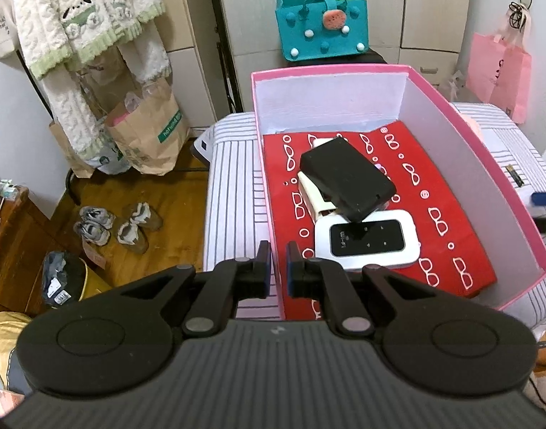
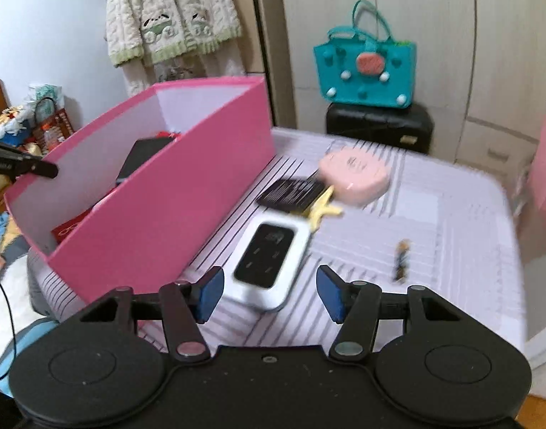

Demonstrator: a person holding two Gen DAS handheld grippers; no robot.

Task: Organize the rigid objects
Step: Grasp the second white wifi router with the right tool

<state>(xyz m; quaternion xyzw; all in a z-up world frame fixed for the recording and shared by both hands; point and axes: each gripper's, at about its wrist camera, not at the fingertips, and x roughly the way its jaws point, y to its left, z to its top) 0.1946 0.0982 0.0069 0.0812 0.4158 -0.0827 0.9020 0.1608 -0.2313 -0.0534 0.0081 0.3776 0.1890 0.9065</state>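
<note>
Right tongs (image 2: 270, 291) open, white wifi router (image 2: 267, 262)

The pink box (image 1: 487, 164) looks like matt cardboard, the wifi unit (image 1: 366, 243) glossy plastic, the striped cover (image 2: 433, 236) cloth, the floor (image 1: 172, 207) wood.

Even indoor light, fisheye-bowed edges, right view motion-blurred

The left hand-held gripper (image 1: 279, 262) has a matte black body with a ribbed grey centre panel bearing a small pale logo. Two round black discs flank it. Black linkage arms with silver-grey pivot pins lead to black fingers (image 1: 262, 261) with blue pads. The right hand-held gripper (image 2: 270, 293) is the same build, its blue pads (image 2: 211, 295) plainly visible and its casing dust-speckled.
</note>
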